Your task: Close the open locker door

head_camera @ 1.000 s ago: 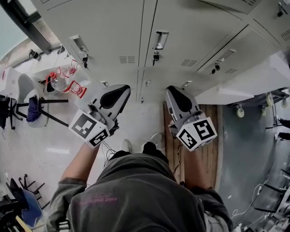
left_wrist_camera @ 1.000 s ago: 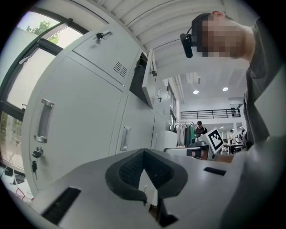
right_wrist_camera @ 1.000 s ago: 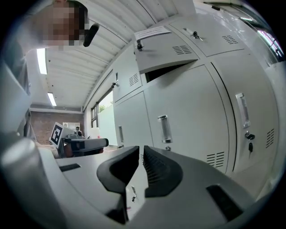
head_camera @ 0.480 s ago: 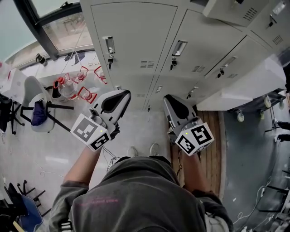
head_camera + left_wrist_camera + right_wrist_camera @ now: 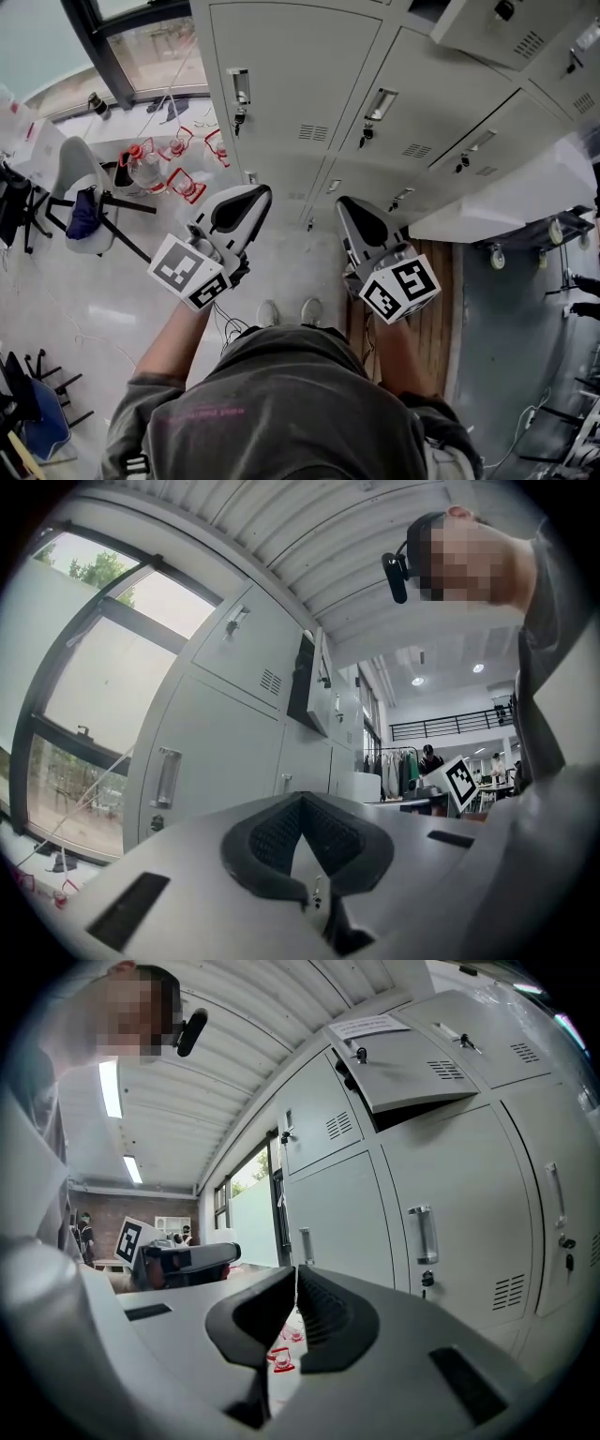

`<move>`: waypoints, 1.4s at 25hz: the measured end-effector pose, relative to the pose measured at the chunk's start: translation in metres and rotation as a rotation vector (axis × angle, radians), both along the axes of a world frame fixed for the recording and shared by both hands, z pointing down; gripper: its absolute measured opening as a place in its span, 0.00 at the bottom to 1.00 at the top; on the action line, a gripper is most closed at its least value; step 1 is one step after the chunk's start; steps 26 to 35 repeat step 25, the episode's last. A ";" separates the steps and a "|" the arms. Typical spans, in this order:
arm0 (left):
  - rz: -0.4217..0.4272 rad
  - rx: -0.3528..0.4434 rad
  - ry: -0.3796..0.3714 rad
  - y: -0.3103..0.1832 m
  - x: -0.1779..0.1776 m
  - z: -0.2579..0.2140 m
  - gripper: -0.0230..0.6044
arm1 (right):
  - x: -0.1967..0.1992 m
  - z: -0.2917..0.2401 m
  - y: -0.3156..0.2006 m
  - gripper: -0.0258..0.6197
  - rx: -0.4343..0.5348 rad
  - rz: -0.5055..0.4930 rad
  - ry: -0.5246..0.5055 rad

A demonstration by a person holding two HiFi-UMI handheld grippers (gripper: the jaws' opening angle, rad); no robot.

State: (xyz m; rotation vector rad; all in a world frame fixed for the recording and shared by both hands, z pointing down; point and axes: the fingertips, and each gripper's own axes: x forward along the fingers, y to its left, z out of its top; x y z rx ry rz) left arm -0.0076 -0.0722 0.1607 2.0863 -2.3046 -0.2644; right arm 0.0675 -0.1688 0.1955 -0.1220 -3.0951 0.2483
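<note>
A wall of grey lockers [image 5: 300,84] fills the top of the head view. One upper door [image 5: 487,23] stands swung out at the top right; it also shows as the open door [image 5: 314,682] and the tilted door [image 5: 412,1068] in the gripper views. My left gripper [image 5: 246,202] and right gripper [image 5: 352,216] are held side by side in front of me, pointing at the lockers and short of them. The left gripper [image 5: 302,799] is shut with its tips meeting on nothing. The right gripper [image 5: 296,1271] has just been closing and is shut, empty.
A chair [image 5: 80,202] and water bottles in red packs [image 5: 150,169] stand at the left under a window [image 5: 141,37]. A wooden board [image 5: 436,291] lies on the floor at the right beside a white panel [image 5: 506,202]. My shoes [image 5: 286,312] are just below the grippers.
The lockers have slid lower and closer in the head view, and the open door has come into sight at the top right. Both grippers stay side by side.
</note>
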 end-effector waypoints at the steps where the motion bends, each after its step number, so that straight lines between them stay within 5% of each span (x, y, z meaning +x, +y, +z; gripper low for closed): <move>1: -0.005 0.000 0.001 -0.001 0.001 0.000 0.05 | 0.000 0.000 -0.001 0.08 0.000 -0.008 0.001; 35: -0.024 -0.035 -0.005 -0.034 0.009 0.004 0.05 | -0.003 0.007 -0.030 0.08 -0.028 -0.055 -0.002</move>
